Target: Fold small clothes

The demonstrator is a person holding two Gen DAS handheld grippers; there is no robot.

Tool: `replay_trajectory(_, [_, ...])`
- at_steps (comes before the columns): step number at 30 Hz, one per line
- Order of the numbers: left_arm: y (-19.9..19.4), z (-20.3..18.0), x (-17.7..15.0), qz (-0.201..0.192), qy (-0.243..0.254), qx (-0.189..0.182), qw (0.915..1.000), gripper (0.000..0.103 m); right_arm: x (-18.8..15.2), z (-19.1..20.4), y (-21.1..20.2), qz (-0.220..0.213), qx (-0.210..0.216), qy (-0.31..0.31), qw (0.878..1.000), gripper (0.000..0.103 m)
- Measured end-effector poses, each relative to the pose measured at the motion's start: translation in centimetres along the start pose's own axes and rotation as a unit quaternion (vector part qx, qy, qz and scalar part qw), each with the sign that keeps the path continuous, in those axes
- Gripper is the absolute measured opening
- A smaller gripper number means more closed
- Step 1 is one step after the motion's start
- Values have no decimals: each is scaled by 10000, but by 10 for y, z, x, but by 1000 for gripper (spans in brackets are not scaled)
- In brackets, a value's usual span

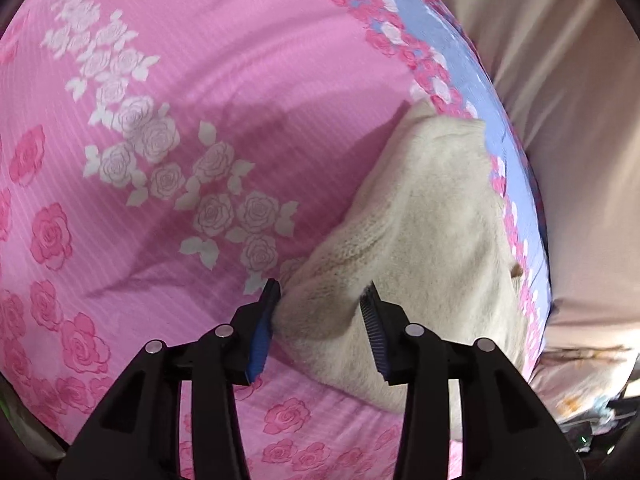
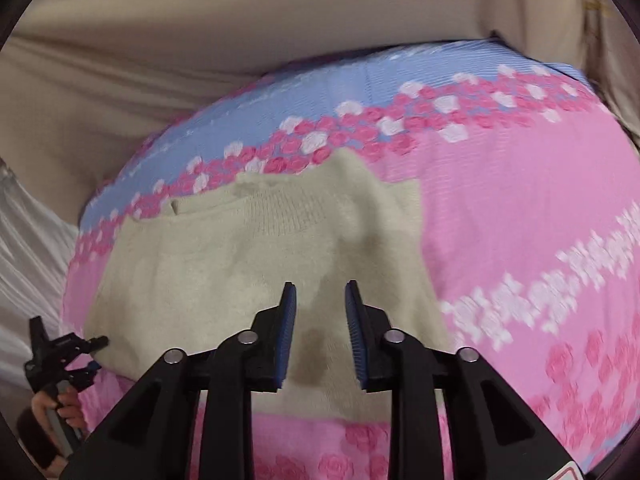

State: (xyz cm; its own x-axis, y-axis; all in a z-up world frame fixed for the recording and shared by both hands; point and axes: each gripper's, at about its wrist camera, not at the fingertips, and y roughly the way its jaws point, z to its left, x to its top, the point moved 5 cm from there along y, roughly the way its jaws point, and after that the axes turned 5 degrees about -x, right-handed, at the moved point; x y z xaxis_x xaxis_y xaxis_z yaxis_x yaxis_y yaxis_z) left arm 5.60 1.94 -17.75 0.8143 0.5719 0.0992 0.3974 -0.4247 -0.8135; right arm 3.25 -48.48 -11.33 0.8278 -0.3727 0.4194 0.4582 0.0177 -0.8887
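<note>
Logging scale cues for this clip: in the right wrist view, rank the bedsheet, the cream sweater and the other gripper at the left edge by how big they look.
1. Bedsheet, widest.
2. Sweater, covering its middle.
3. Left gripper, small at the edge; it sits farther from the camera, so its true size is unsure.

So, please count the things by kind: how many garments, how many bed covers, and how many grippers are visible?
Cream knitted garment: 1
Pink and blue rose-print bed cover: 1
Grippers: 2, the left gripper and the right gripper, both open, neither gripping the garment
Total: 4
</note>
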Motion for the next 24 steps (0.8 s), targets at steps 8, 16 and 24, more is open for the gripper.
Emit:
replay_trajectory(8, [7,7,1,64,-154,-142,9998,36,5,-23,8,34,31,725,9974,18])
replay_trajectory(16, [2,6,1,-49,-276,-408,9988,21,-45,-6,-1,280,91,652,9974,23])
replay_trajectory(24, [-22,-17,-5,-336,37,-746,9966,17,-70,0,8,487,-144,240,9984,25])
